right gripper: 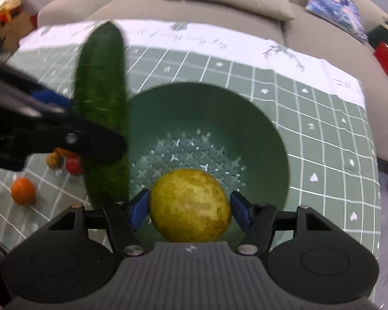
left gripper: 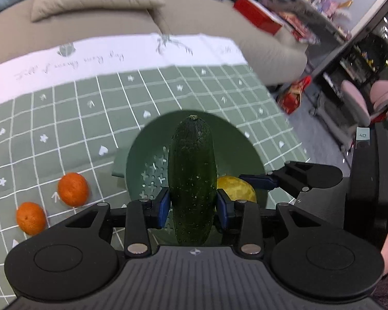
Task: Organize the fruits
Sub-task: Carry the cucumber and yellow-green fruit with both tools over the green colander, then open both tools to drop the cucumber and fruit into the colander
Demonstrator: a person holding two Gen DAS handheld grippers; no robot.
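Observation:
My left gripper is shut on a dark green cucumber and holds it over the green perforated bowl. My right gripper is shut on a yellow lemon above the same bowl. The lemon and the right gripper's fingers also show in the left wrist view, just right of the cucumber. The cucumber and the left gripper's fingers show at the left of the right wrist view, at the bowl's left rim.
Two oranges lie on the green checked tablecloth left of the bowl. In the right wrist view an orange, a red fruit and another small fruit lie at the left. A beige sofa stands behind the table.

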